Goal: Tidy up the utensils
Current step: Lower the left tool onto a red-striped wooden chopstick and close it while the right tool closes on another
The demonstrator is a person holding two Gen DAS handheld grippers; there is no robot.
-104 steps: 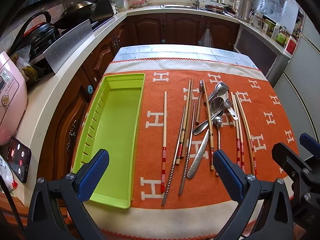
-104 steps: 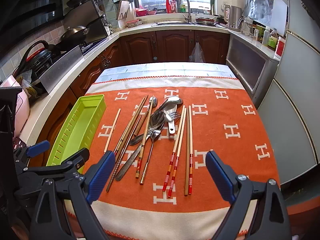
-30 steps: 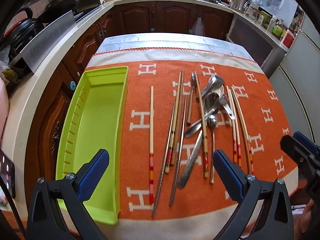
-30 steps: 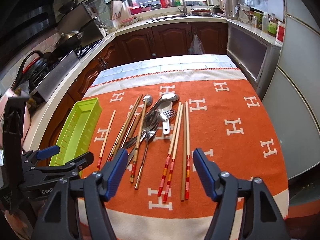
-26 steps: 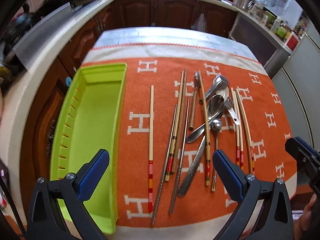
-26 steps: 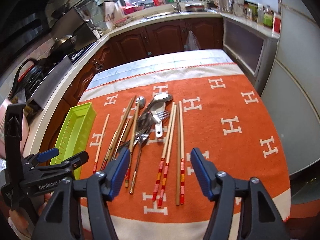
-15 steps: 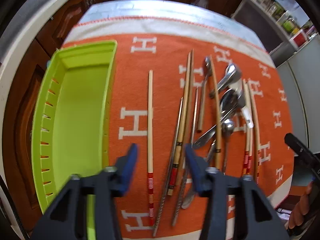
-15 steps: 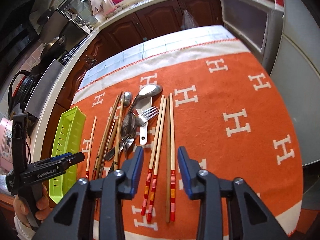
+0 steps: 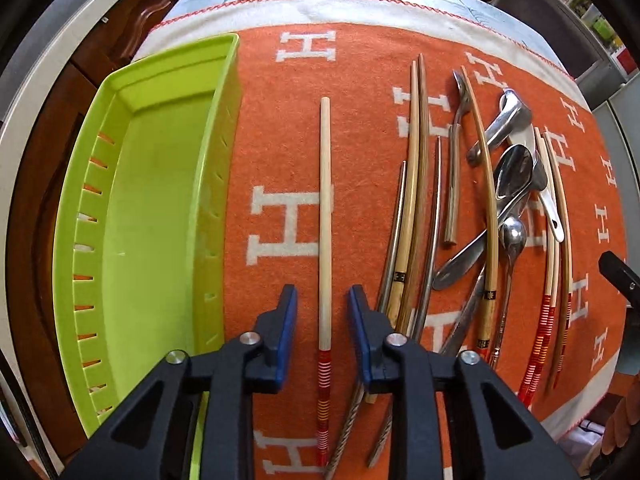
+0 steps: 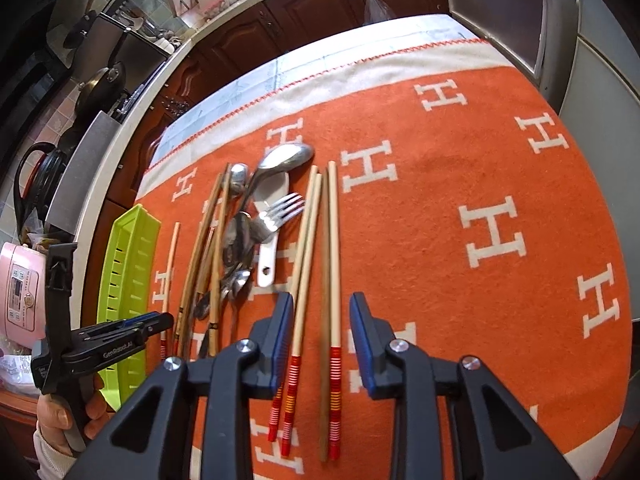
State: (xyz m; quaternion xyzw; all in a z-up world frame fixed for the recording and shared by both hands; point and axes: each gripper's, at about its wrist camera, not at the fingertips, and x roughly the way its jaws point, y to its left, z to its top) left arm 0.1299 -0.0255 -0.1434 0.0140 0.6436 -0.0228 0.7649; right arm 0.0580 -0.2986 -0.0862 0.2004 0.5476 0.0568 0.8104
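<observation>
Lettering "GenRobot.AI" on left gripper (image 10: 158, 317); its jaws closing, lone chopstick (image 9: 325, 216) between, untouched. Green tray (image 9: 152, 216) holds nothing. Right gripper (image 10: 322, 322) closing, straddling chopsticks (image 10: 334, 264) on H-patterned cloth (image 10: 460, 184).

Left tongs (image 10: 160, 320) read "GenRobot.AI"; cloth (image 10: 440, 160) bears "H".

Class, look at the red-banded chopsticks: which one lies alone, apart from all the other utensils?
The single chopstick nearest the green tray, between the left tongs; the other red-banded ones lie grouped at the pile's far side.
</observation>
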